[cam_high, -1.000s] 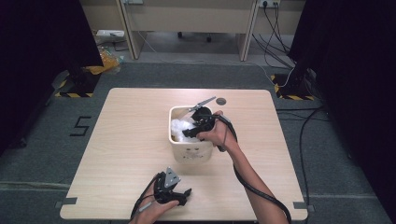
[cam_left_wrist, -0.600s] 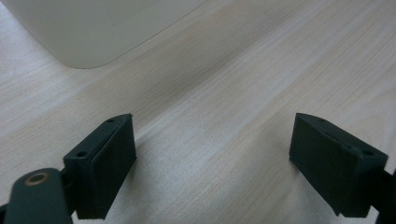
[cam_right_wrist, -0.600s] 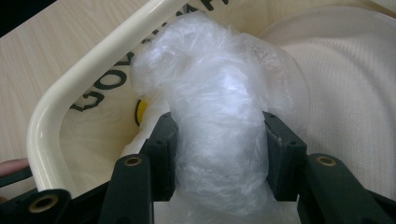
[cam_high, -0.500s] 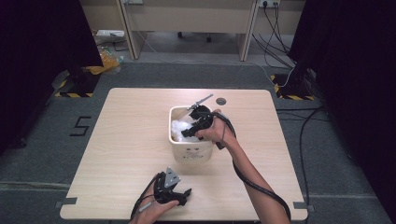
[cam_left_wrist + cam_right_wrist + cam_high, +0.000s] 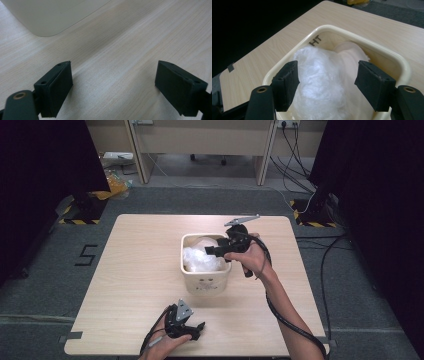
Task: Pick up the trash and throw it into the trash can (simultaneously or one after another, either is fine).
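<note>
Since the earlier frame, the right hand-held gripper (image 5: 212, 251) has been lifted out of the bin (image 5: 206, 282) toward its 3 o'clock rim, and its jaws have just been opening, with nothing clamped between them.

From the high view, the bin is seen at the middle of the surface (image 5: 130, 270), with crumpled white plastic (image 5: 200, 260) left inside it and a paler lump at 12 o'clock behind it. The left hand-held gripper (image 5: 192, 327) is rested near the 6 o'clock edge of the surface, well apart from the bin, jaws spread and empty.

From the left gripper view, both pads (image 5: 56, 87) are seen wide apart just over bare wood, with a corner of the bin (image 5: 45, 17) at 11 o'clock.

From the right gripper view, the right hand-held gripper (image 5: 327, 85) is held above the plastic (image 5: 319, 82), pads clear of it on either side.

The step is judged to be a release and withdrawal. It would be done well if the jaws were kept spread until clear of the rim, the hand were raised straight rather than dragged sideways so no film is snagged, and the light bin were not nudged.
</note>
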